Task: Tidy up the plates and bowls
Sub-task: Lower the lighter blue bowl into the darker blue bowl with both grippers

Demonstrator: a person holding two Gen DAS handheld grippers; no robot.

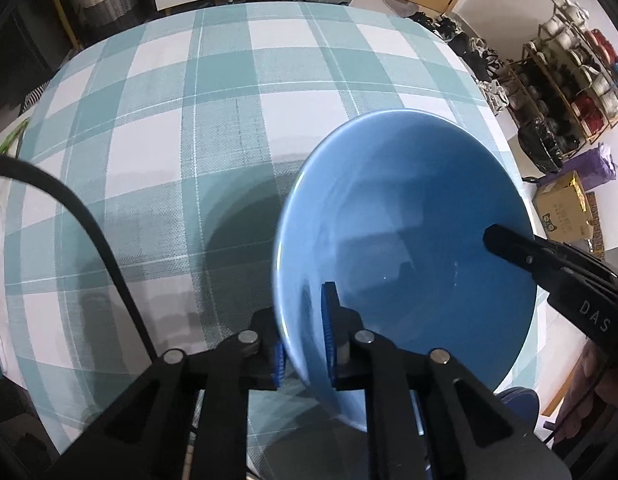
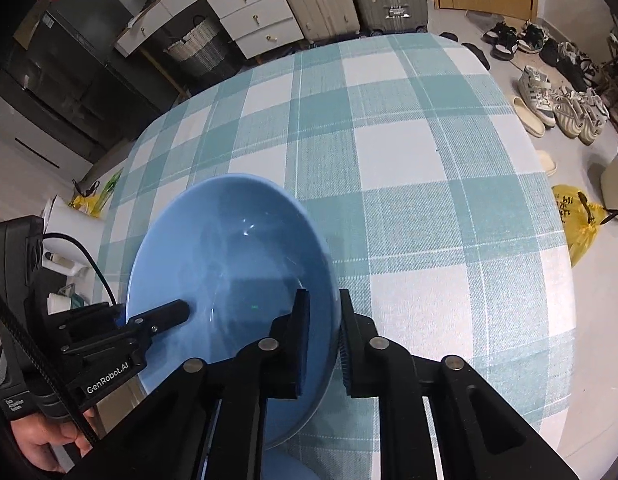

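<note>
A blue bowl hangs a little above the teal-and-white checked table, casting a shadow on the cloth. My left gripper is shut on its near-left rim, one pad inside and one outside. One of my right gripper's fingers reaches into the bowl from the right. In the right wrist view the same bowl sits lower left, and my right gripper is shut on its right rim. One of my left gripper's fingers lies inside the bowl's left side.
Another blue round thing shows partly under the bowl at the table's near edge. The checked cloth is bare beyond the bowl. Shoes, a yellow bag and a shoe rack stand off the table's right side.
</note>
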